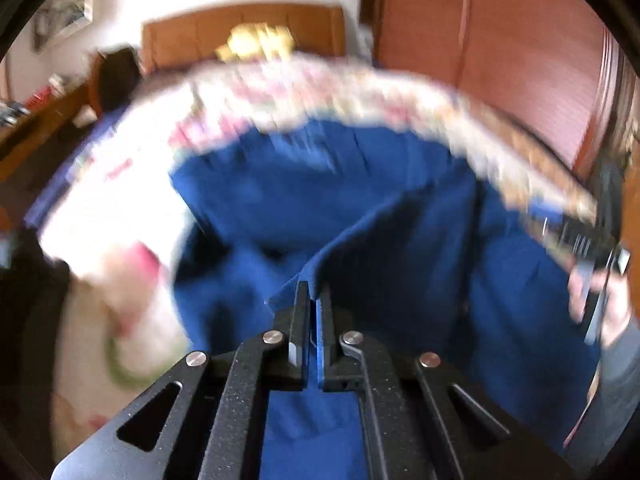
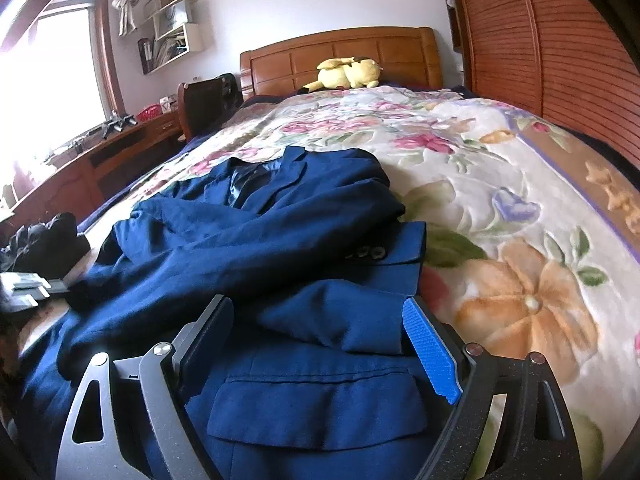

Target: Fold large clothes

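The jacket (image 2: 248, 248) lies on the bed (image 2: 500, 184), long axis toward the headboard (image 2: 344, 56), collar at the far end (hem nearest). The left gripper (image 1: 311, 300) is clenched on its cloth; the right gripper (image 2: 320, 316) is released, over the pocket (image 2: 316, 412).

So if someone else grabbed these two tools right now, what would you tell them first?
Left gripper: shut, pinching a fold of the blue jacket.
Right gripper: open, holding nothing, jaws either side of the jacket's near hem above the pocket flap.
The jacket lies rumpled on the floral bedspread, one sleeve thrown across the front.
Done: little; no neat fold yet.
Left: likely straighten the sleeve, then fold the body.
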Demonstrator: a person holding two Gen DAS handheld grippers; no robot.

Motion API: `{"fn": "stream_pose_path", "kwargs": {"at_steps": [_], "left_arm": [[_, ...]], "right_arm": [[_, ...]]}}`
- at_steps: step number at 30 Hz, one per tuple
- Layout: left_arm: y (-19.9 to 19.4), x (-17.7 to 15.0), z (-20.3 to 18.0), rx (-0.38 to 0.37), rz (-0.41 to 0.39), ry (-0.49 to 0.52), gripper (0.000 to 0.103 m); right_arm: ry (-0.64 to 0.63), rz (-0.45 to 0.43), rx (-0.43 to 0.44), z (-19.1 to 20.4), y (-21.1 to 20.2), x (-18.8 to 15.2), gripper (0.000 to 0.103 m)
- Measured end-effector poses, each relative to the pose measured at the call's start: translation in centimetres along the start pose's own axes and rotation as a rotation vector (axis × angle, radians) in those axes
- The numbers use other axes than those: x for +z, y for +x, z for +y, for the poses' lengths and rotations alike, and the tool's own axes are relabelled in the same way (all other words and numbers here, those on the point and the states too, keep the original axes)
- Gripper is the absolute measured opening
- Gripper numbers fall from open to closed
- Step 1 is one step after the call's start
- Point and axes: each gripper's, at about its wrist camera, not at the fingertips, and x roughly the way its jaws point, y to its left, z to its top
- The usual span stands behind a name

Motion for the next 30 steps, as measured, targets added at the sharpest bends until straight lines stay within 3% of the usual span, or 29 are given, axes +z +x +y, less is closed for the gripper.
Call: {"fn": "stream_pose_path", "kwargs": {"at_steps": [3, 5, 10, 17, 19, 24, 26, 28, 30], "left_arm": [[-3.0, 2.0, 0.9, 0.072, -0.093, 0.004, 0.002], [-2.9, 2.2, 1.5, 0.092, -0.059, 0.005, 0.003], [-1.5, -0.7, 1.6, 0.06, 0.041, 0.036, 0.032], [-1.5, -4.7, 0.8, 0.021, 0.09, 0.033, 0.033], [-1.6, -5.4, 0.9, 0.026, 0.091, 0.025, 0.041], [-1.6, -6.3, 1.2, 0.043, 0.099, 0.02, 0.044], [-1.8, -6.6, 1.1, 0.057, 0.088, 0.02, 0.05], [-2.3, -7.1, 1.1, 0.065, 0.069, 0.01, 0.066], [-2.8, -7.6, 1.1, 0.076, 0.055, 0.001, 0.073]], "right_arm": [[-0.011, -0.008, -0.005, 0.3, -0.1, -0.1, 0.088], [-0.022, -0.009, -0.004, 0.5, -0.1, -0.1, 0.088], [-0.032, -0.01, -0.009, 0.5, -0.2, -0.3, 0.088], [-0.021, -0.003, -0.006, 0.0, 0.1, -0.2, 0.088], [-0.024, -0.002, -0.006, 0.1, 0.0, -0.1, 0.088], [-0.041, -0.009, -0.012, 0.3, -0.2, -0.2, 0.088], [-0.057, -0.012, -0.01, 0.5, -0.3, -0.2, 0.088], [-0.071, -0.014, -0.014, 0.7, -0.5, -0.3, 0.088], [-0.091, -0.014, -0.029, 0.9, -0.8, -0.2, 0.088]]}}
